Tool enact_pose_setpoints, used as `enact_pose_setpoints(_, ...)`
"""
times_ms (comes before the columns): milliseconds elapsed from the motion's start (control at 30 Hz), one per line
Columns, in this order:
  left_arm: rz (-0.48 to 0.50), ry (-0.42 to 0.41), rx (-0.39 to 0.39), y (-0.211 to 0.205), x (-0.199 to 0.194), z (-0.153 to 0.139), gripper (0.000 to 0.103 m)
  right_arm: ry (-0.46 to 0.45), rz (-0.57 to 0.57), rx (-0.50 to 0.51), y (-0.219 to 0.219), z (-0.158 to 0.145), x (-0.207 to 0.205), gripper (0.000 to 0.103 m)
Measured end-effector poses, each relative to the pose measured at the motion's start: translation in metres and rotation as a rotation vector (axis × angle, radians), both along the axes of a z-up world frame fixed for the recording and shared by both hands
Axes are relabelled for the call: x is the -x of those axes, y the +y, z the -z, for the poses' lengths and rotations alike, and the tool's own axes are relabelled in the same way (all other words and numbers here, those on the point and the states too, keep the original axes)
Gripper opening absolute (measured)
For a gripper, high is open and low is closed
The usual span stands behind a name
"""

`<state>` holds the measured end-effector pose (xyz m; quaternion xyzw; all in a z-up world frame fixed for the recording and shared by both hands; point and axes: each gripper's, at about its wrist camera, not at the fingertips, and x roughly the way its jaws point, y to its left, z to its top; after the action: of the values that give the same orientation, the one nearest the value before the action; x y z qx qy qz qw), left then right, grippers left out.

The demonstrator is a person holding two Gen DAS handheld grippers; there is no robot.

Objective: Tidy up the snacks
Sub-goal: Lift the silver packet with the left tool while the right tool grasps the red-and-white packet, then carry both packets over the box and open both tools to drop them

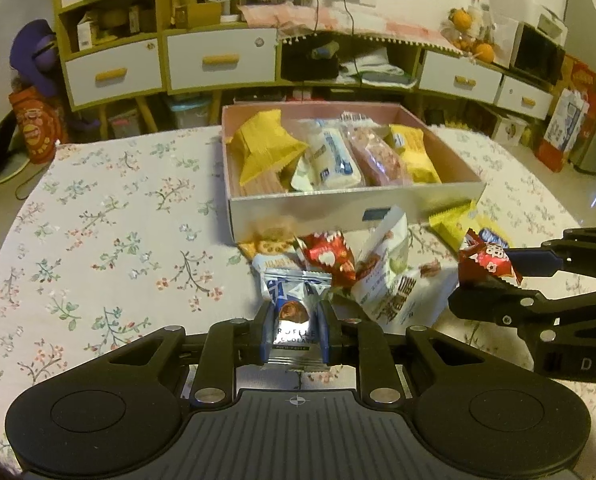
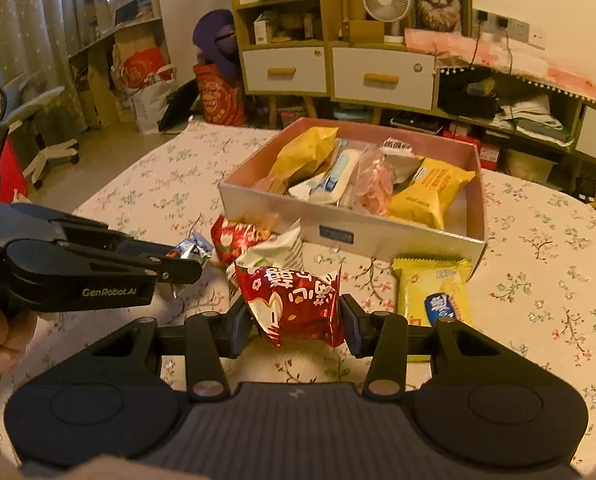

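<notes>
A silver-and-blue chocolate packet [image 1: 293,320] stands upright, pinched at its sides. A red snack packet [image 2: 295,306] with white characters is likewise clamped at both sides and held clear of the cloth. Between them a loose heap lies on the floral counter [image 1: 109,216]: a second red packet [image 1: 330,256], a white-and-green packet [image 1: 386,264] tilted on edge, and a cookie-print packet [image 1: 271,240] against the box wall. A yellow packet [image 2: 434,292] lies flat near the box's corner. The open white box [image 1: 338,208], pink inside, holds yellow, white-and-blue and pink packets lying side by side.
</notes>
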<state>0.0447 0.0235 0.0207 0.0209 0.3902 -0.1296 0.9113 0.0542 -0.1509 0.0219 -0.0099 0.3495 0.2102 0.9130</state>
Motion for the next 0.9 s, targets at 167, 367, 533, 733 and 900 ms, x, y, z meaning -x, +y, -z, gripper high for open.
enact_pose_setpoints(167,-0.011,-0.019,0.023,0.001,-0.002,-0.009,0.02,-0.014,0.023,-0.024,-0.005,-0.006,-0.005,0.042)
enact_pose_setpoints(367,-0.027,-0.042,0.046,0.001,-0.007,-0.019,0.02,-0.027,0.054,-0.046,-0.009,-0.012,-0.014,0.042)
enact_pose_setpoints(533,-0.063,-0.055,0.077,0.001,-0.016,-0.028,0.02,-0.034,0.096,-0.074,-0.013,-0.016,-0.025,0.043)
enact_pose_setpoints(733,-0.104,-0.054,0.094,-0.005,-0.031,-0.034,0.02,-0.035,0.148,-0.102,-0.016,-0.019,-0.043,0.043)
enact_pose_setpoints(900,-0.093,-0.061,0.075,-0.016,-0.049,-0.038,0.02,-0.022,0.206,-0.138,-0.026,-0.016,-0.057,0.043)
